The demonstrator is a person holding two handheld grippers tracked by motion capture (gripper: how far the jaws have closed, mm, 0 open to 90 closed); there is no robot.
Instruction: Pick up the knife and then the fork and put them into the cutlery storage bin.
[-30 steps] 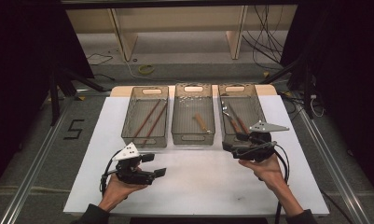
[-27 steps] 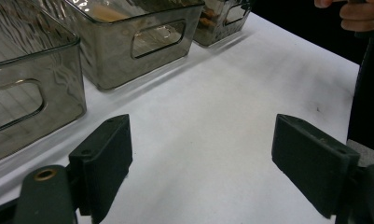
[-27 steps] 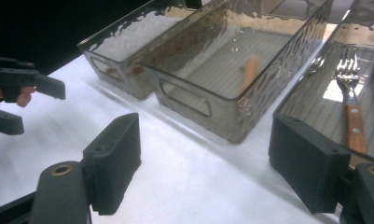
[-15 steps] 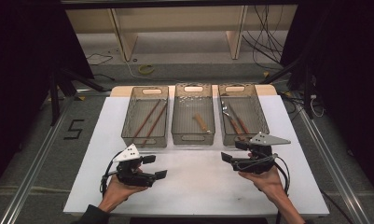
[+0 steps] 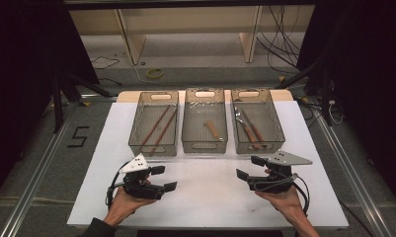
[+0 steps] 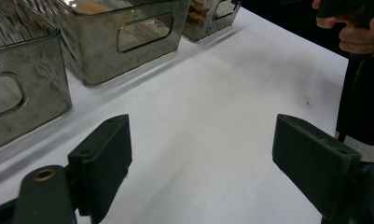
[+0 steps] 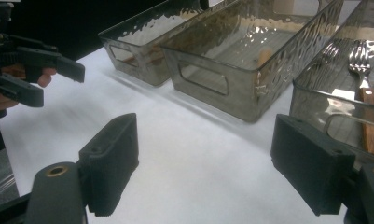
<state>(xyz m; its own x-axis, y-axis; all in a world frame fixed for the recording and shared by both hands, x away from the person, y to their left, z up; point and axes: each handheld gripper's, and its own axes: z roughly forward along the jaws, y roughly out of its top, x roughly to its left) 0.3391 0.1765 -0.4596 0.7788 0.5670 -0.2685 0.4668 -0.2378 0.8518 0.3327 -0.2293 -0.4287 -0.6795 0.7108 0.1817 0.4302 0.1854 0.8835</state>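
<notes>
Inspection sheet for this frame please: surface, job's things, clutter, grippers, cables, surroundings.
Surface: white table top, bare in front of the bins.
Job's things: three clear bins in a row; left bin holds two chopsticks, middle bin one wooden-handled piece, right bin forks with wooden handles.
Clutter: nothing seen.
Grippers: left gripper and right gripper both open, empty, above the table top.
Cables: one trails from each gripper; more on the floor beyond the table.
Surroundings: dark curtains, wooden frame, a "5" floor mark.
</notes>
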